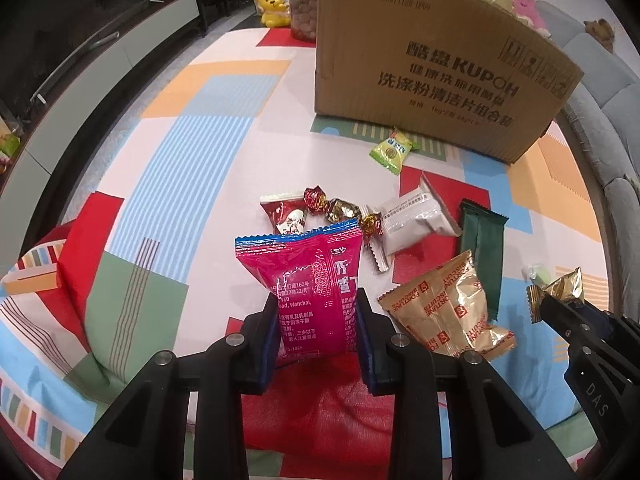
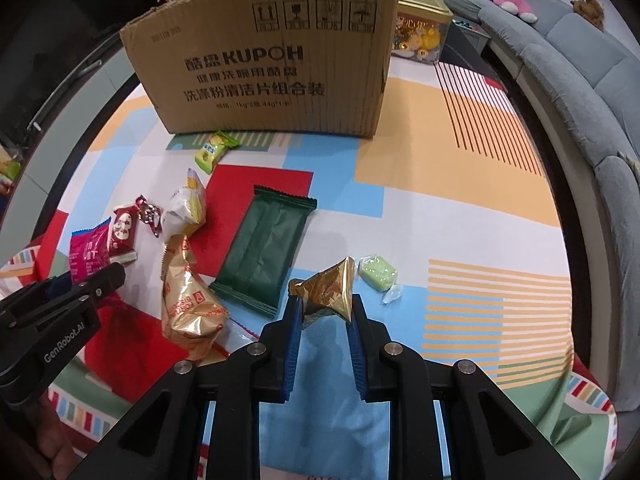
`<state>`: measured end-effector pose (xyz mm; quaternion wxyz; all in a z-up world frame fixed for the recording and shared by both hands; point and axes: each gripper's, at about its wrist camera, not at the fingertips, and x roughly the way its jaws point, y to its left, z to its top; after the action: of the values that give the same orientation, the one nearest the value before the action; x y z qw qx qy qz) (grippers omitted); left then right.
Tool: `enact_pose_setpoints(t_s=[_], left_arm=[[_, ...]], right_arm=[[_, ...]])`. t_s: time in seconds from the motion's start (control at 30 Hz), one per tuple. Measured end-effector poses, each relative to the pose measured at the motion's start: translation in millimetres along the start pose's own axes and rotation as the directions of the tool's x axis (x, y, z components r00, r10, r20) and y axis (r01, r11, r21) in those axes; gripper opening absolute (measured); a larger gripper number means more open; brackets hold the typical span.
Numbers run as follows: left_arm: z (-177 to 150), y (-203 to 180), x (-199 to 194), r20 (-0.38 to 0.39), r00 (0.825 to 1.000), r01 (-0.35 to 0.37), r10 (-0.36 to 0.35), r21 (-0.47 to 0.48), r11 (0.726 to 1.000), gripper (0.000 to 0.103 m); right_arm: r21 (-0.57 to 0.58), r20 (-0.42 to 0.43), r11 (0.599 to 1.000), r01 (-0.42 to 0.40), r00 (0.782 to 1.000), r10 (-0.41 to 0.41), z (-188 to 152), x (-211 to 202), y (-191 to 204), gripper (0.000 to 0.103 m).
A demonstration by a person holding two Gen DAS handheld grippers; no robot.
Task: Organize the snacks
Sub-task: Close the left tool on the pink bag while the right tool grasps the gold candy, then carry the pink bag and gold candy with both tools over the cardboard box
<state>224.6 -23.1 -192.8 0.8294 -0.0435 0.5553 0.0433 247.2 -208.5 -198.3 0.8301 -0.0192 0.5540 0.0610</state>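
Holding both: your left gripper (image 1: 318, 320) is clamped on the pink snack packet (image 1: 304, 280), long axis upright between the jaws, and your right gripper (image 2: 324, 312) is pinched tight on a gold foil candy (image 2: 328, 288). The cardboard box (image 2: 276, 60) stands straight ahead of both claws, past the loose snacks, with its open top facing up, so each item probably has to go up and over the near wall. Your right hand looks slightly nearer it.

Left on the patterned tablecloth (image 2: 460, 160), as far as I can count:
- one dark green wrapper (image 2: 266, 248)
- one Fortune Biscuits bag (image 1: 444, 312)
- one white packet (image 1: 416, 216)
- one lime-green sachet (image 1: 392, 150)
- one red-and-white candy (image 1: 286, 216)
- about three foil twists (image 1: 344, 210)
- one pale green wrapped sweet (image 2: 378, 272)
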Motion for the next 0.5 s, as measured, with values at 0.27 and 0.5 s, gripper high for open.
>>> enact_pose_setpoints(t_s=[0.27,0.5], left_arm=[[4.0,0.4,-17.2,0.035,0.999,0.005,-0.005,0.008,1.0,0.033],[7.5,1.0,-33.6,0.069,0.998,0.009,-0.01,0.017,1.0,0.033]], right_arm=[[0.0,0.039,1.0,0.004,0.999,-0.004,3.5,-16.8,1.4,0.023],[0.005,0.072,1.0,0.005,0.997,-0.005,4.1,-31.7,1.2,0.023]])
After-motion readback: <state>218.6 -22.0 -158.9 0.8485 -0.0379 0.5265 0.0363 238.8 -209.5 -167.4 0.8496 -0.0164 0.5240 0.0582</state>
